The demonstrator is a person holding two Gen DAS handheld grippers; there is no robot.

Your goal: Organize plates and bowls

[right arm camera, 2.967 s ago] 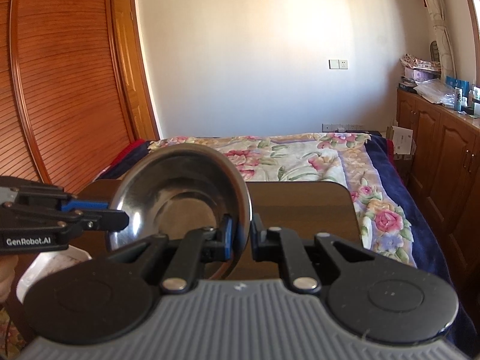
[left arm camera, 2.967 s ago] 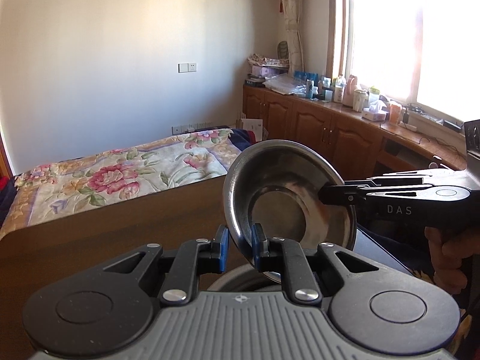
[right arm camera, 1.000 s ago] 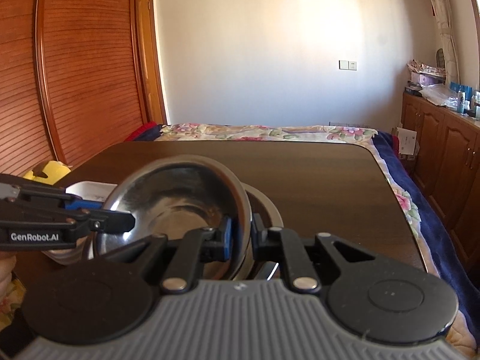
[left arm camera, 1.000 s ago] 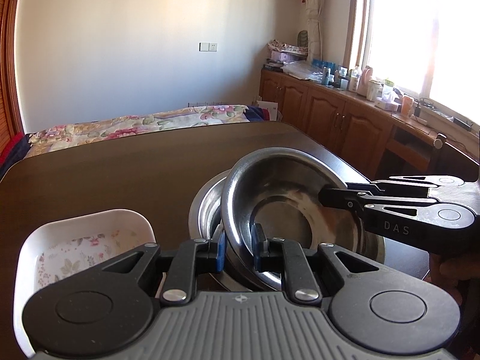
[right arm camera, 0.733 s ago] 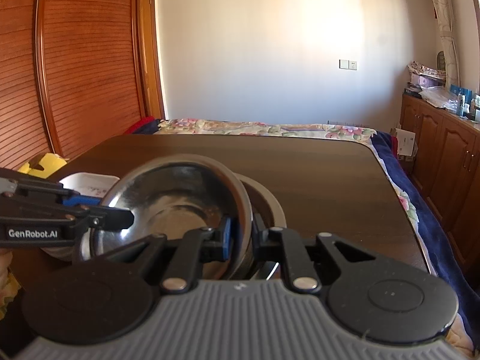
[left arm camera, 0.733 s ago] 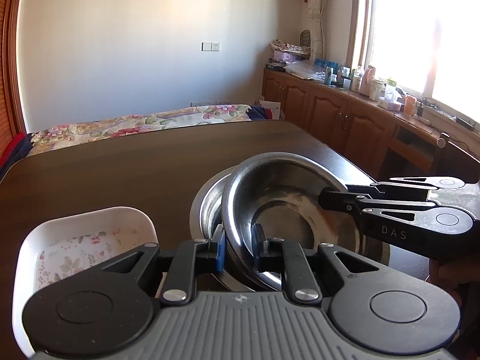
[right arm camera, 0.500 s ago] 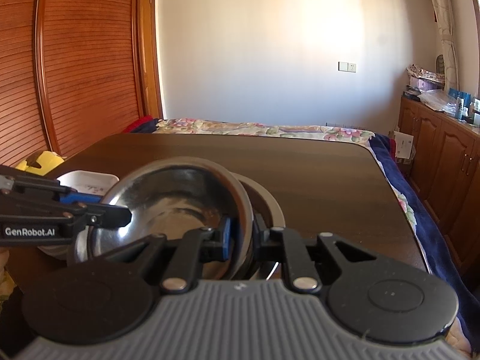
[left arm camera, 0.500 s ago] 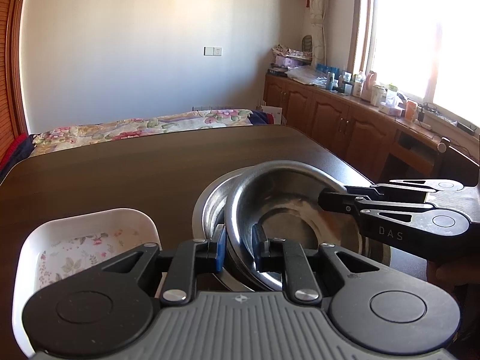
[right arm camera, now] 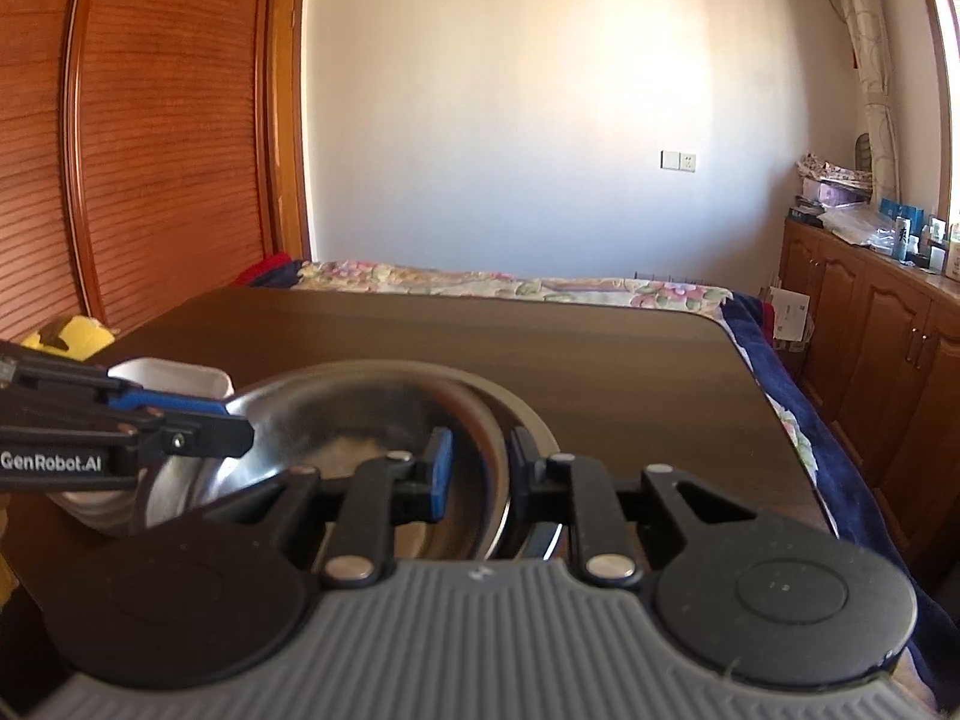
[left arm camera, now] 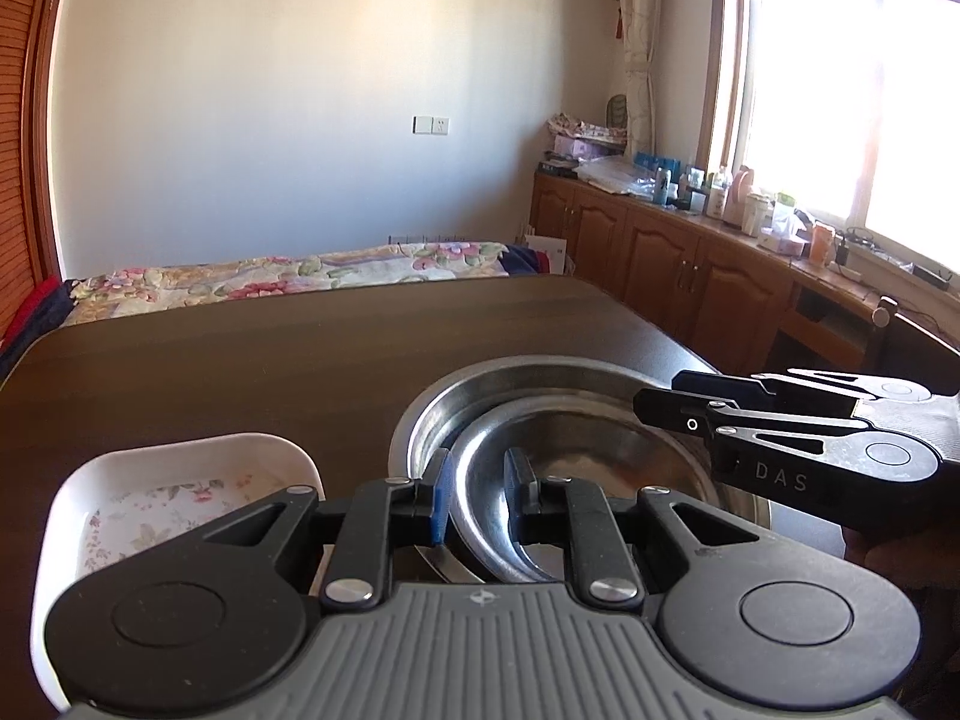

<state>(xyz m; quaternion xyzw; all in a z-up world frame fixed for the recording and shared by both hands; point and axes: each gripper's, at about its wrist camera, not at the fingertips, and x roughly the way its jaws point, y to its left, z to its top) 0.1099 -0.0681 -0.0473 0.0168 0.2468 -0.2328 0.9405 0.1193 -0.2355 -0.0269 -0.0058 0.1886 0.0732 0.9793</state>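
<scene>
Two grippers nest the small steel bowl (left arm camera: 576,456) into the larger bowl (left arm camera: 480,384). Left gripper (left arm camera: 477,495) pinches its rim; right gripper (right arm camera: 477,471), jaws just opening, straddles it loosely. Next: release fully, withdraw.

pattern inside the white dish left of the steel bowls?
A faded floral print, pink flowers with green leaves, on the white dish. Shows best in the left wrist view.

Small steel bowl (left arm camera: 576,456) inside larger bowl (left arm camera: 480,390), dish (left arm camera: 180,480) left.

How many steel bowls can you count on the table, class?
2. The smaller steel bowl sits nested inside the larger steel bowl, right of the white floral dish, both grippers at its rim. Any others beneath would be hidden.
</scene>
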